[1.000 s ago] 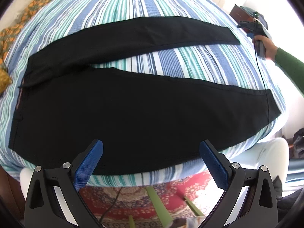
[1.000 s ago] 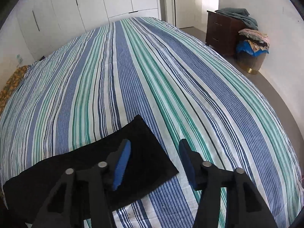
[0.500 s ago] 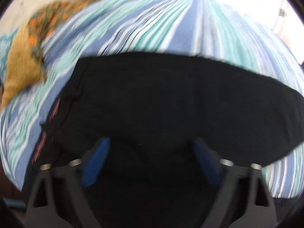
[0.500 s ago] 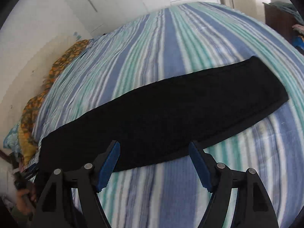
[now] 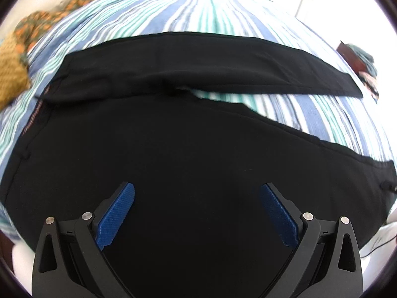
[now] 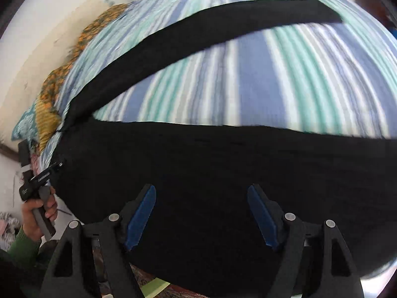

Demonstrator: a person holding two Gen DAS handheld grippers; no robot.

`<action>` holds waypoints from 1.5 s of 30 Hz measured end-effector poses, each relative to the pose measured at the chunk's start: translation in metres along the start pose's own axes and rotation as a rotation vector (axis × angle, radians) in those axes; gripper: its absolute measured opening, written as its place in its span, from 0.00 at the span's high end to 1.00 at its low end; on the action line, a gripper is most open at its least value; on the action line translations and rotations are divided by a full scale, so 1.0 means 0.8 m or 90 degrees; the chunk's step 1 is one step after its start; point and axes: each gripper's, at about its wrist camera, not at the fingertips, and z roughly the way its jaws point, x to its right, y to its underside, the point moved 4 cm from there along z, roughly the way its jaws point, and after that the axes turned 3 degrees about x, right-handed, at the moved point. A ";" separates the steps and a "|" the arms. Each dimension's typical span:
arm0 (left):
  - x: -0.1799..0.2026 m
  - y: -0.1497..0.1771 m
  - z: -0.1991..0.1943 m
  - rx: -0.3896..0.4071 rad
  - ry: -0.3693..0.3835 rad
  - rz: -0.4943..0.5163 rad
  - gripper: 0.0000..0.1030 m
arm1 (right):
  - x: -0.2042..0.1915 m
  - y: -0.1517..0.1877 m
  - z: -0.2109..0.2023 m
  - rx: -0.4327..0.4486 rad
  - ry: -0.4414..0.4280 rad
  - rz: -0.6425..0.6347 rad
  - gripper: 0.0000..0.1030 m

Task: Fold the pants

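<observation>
Black pants (image 5: 198,136) lie flat on the striped bed sheet (image 5: 223,12), waist at the left, the two legs splayed apart to the right. My left gripper (image 5: 197,187) hangs just above the seat and near leg; its jaws are opening, and no cloth is pinched between the blue pads (image 5: 116,218). In the right wrist view the near leg (image 6: 223,161) fills the lower half and the far leg (image 6: 198,32) arcs across the top. My right gripper (image 6: 201,187) hovers open over the near leg, holding nothing.
Orange patterned bedding (image 5: 15,74) is bunched at the bed's left end. A wooden dresser with clothes (image 5: 357,57) stands at the far right. A hand in a green sleeve (image 6: 39,208) holds the other gripper at the waist end. The bed's near edge runs below the grippers.
Both grippers have come closer to the pants. The right one swung from the far leg's hem across to the near leg. The left jaws narrowed, then spread wide again.
</observation>
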 end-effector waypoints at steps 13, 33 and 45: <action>-0.104 -0.157 0.057 0.127 -0.163 -0.134 0.01 | -0.131 -0.221 -0.002 0.099 -0.096 -0.039 0.11; -0.138 -0.099 0.106 0.138 -0.183 -0.164 0.00 | 0.256 -0.447 0.056 0.148 0.253 0.121 0.16; -0.142 -0.098 0.111 0.152 -0.178 -0.166 0.00 | 0.239 -0.494 0.116 0.081 0.188 0.091 0.58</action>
